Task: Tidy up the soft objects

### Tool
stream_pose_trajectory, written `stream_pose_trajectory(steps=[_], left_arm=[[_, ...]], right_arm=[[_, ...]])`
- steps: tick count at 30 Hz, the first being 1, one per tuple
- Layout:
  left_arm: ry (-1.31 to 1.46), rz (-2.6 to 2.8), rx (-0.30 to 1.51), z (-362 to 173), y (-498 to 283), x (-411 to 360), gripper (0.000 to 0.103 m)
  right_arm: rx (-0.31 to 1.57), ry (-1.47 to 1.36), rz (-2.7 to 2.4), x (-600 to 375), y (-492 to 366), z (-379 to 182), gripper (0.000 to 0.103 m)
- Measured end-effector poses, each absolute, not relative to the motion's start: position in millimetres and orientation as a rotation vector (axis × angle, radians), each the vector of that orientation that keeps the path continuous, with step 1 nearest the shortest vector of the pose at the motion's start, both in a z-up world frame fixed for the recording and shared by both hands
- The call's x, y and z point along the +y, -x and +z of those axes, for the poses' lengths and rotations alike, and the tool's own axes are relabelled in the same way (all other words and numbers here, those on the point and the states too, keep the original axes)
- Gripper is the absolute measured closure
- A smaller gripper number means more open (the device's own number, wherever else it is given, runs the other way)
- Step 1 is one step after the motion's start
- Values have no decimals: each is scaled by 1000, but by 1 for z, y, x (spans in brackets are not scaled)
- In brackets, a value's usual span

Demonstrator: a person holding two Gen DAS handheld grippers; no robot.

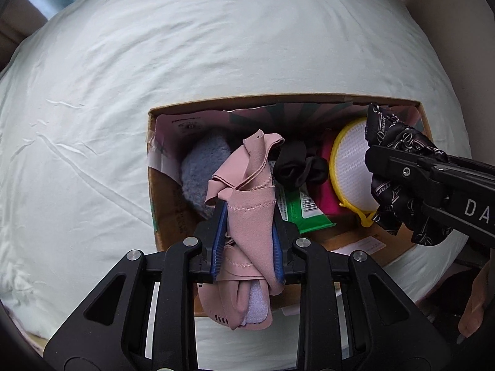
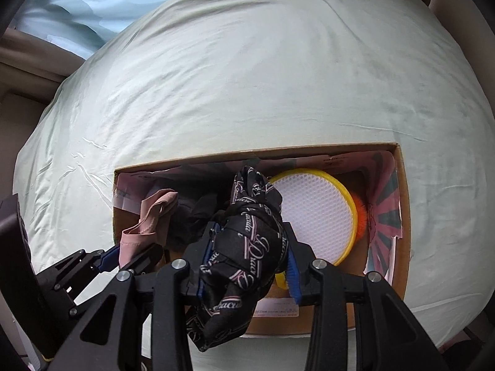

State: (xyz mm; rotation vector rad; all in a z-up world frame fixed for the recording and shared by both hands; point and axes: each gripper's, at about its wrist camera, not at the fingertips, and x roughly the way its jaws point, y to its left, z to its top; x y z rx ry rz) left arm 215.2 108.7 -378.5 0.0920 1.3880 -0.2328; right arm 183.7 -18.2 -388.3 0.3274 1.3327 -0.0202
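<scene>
A pink garment [image 1: 247, 216], stretchy and zigzag-stitched along its seams, is bunched into loose folds, with a pale lilac patch showing at its lower end. It hangs over the near left part of the open cardboard box [image 1: 309, 100], which sits on a pale green sheet [image 1: 154, 77]. The left claw [image 1: 247, 235] is nearly closed, its blue pads pressed into the pink bundle from both sides, folds spilling above and below the grip.

Over on the right, a black scarf [image 2: 247, 247] with pink and white script lettering is wadded into a glossy lump. The right claw [image 2: 249, 259] is clamped on it, jaws a little apart with the cloth filling the gap, and a tail of it dangles below. It hangs above the box's middle, just in front of a round white mesh pad [image 2: 318, 213] with a yellow rim.

Inside the box lie a grey fluffy piece [image 1: 198, 170] at the left, a black cloth [image 1: 297, 164] in the middle, a green packet [image 1: 306, 213] and something magenta [image 1: 326, 185] beside the pad. From the right wrist view a bit of orange fuzz [image 2: 362, 213] peeks from behind the yellow rim.
</scene>
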Motion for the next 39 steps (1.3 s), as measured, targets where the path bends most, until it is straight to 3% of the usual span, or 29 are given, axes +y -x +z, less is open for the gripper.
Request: stream_pose_trajectory(steps=[2, 3, 4, 7, 8, 25, 31, 39], left_arm=[[-99, -218, 1395, -380, -214, 106, 46], [-109, -216, 1406, -381, -214, 103, 5], [-115, -224, 1417, -383, -213, 101, 0], [-94, -267, 1424, -383, -206, 97, 0], [-90, -273, 1431, -384, -203, 96, 0], [-64, -267, 1351, -346, -177, 98, 0], [-55, -248, 1270, -289, -170, 104, 0], [-36, -154, 1022, -167, -154, 118, 0]], right_arm=[[1373, -338, -10, -20, -190, -396, 63], [1389, -343, -7, -21, -192, -399, 60], [1396, -350, -4, -21, -193, -401, 48], [1362, -353, -23, -25, -192, -398, 9], [1360, -351, -30, -26, -191, -398, 2], [1300, -372, -22, -37, -165, -368, 1], [1209, -312, 8, -39, -146, -307, 1], [962, -197, -27, -56, -88, -183, 1]])
